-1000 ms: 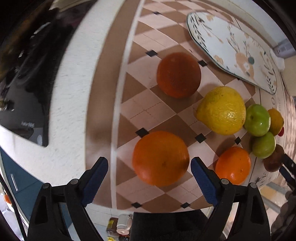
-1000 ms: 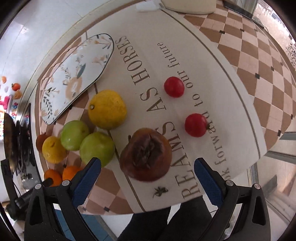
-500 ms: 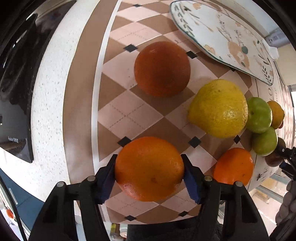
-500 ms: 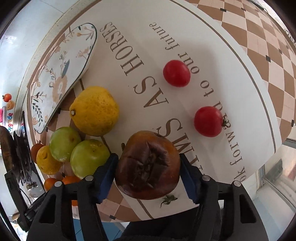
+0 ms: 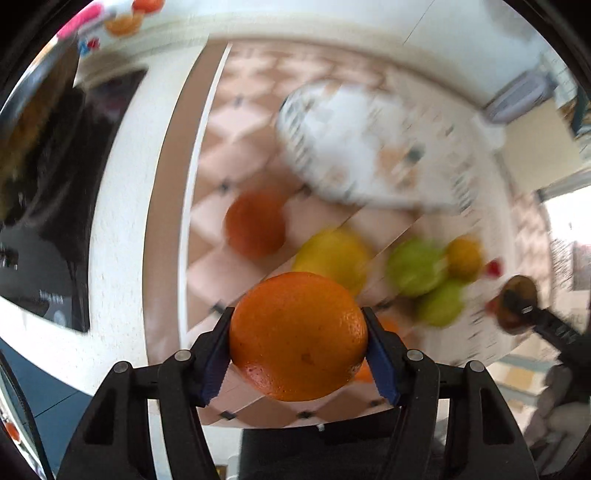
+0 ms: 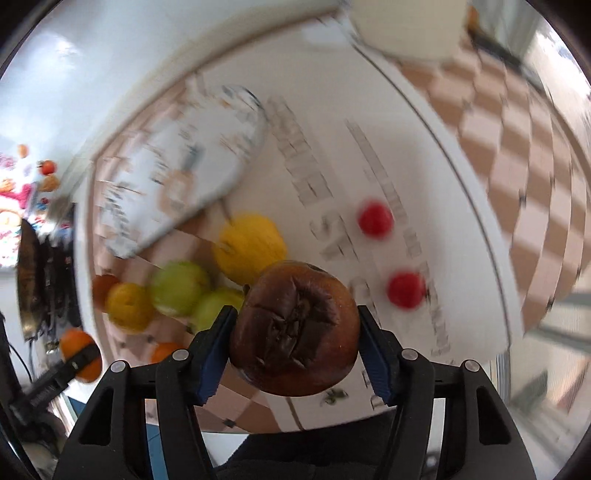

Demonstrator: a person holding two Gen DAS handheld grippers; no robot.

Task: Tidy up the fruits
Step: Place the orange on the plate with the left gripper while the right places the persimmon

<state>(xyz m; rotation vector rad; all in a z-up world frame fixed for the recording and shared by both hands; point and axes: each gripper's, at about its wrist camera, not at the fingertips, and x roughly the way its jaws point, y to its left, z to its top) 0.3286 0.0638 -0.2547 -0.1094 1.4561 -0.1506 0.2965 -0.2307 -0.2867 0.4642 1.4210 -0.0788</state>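
Note:
My left gripper [image 5: 298, 350] is shut on a large orange [image 5: 297, 335], held above the checked tabletop. My right gripper [image 6: 295, 349] is shut on a dark brown, wrinkled fruit [image 6: 294, 334], also lifted off the cloth. Below lie a darker orange [image 5: 255, 223], a yellow citrus [image 5: 334, 254], two green fruits [image 5: 415, 267], a small yellow-orange fruit [image 5: 463, 257] and another orange partly hidden behind the held one. Two red tomatoes [image 6: 375, 218] [image 6: 405, 290] rest on the lettered cloth. The oval patterned tray [image 5: 364, 155] lies beyond the fruits.
A black stove top [image 5: 40, 206] fills the left side past the white counter strip. The table's near edge [image 6: 406, 406] runs close under both grippers. A cream container [image 6: 406, 29] stands at the far end. A gloved hand [image 5: 557, 406] shows at the right.
Both grippers closed on their fruits, the orange and the brown fruit, then lifted them off the table. The table now looks farther away and blurred.

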